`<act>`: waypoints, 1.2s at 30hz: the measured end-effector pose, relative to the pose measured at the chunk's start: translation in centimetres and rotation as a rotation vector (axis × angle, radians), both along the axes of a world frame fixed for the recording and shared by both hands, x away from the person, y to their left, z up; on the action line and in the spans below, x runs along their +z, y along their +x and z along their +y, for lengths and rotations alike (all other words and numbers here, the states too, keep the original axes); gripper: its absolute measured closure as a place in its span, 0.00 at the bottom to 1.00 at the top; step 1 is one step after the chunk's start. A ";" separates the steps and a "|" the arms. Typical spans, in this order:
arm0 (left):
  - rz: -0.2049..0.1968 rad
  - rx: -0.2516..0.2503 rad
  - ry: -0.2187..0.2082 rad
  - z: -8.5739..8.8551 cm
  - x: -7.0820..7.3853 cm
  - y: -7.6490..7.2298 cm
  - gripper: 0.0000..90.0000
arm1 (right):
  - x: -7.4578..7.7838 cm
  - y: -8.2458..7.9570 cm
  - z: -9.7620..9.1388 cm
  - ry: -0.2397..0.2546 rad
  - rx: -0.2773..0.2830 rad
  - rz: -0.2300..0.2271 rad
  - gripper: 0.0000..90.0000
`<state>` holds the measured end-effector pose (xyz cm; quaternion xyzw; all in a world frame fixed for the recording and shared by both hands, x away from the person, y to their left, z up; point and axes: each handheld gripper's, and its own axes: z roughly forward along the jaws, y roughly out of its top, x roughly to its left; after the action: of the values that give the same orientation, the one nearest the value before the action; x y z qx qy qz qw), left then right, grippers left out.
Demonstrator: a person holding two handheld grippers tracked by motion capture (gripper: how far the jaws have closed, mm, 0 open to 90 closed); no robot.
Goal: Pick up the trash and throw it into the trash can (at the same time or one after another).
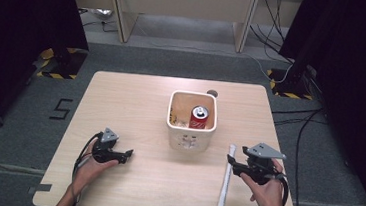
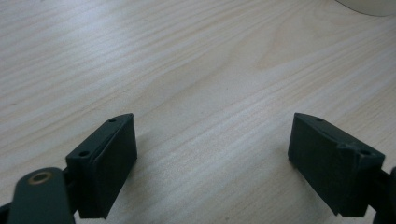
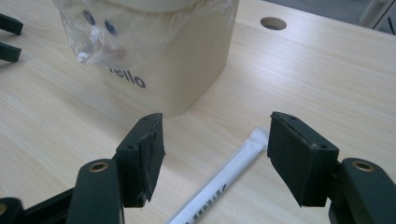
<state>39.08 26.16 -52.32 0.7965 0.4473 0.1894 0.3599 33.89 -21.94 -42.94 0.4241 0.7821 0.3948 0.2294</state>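
Right tool (image 3: pixel 212 154) hovering low over surface (image 1: pixel 136 99), jaws spread, gripping nothing; long white paper-wrapped stick (image 3: pixel 224 179) lying flat between them, pads not touching it. Left tool (image 2: pixel 212 163) resting near left side, jaws wide apart, bare wood between. Cream square bin (image 1: pixel 191 129) standing at centre, clear liner showing at rim, holding upright red can (image 1: pixel 199 117). Wrapped stick lying just right of bin, near right tool.

Your right gripper (image 3: pixel 212 156) has its jaws apart, straddling the white paper-wrapped stick (image 3: pixel 219 184) lying at lower centre of the frame without touching it. The cream bin (image 3: pixel 187 60) stands upper left, with a table hole (image 3: pixel 273 23) upper right.
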 end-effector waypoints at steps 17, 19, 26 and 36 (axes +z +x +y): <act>0.000 0.000 -0.001 0.0 0.0 0.0 0.16 | -5.5 -2.1 0.3 -0.015 -0.012 0.119 0.43; 0.000 0.000 -0.001 0.0 0.0 0.0 0.17 | -5.8 -2.2 0.5 -0.030 -0.011 0.124 0.43; 0.000 0.000 0.000 0.0 0.0 0.0 0.16 | -6.9 -2.2 0.4 -0.051 -0.010 0.155 0.49; 0.000 0.000 0.000 0.0 0.0 0.0 0.16 | -7.6 -1.6 -0.7 -0.017 -0.066 0.191 0.54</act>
<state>39.08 26.16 -52.32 0.7964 0.4474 0.1894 0.3601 32.34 -22.61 -50.56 0.4834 0.7894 0.3379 0.1704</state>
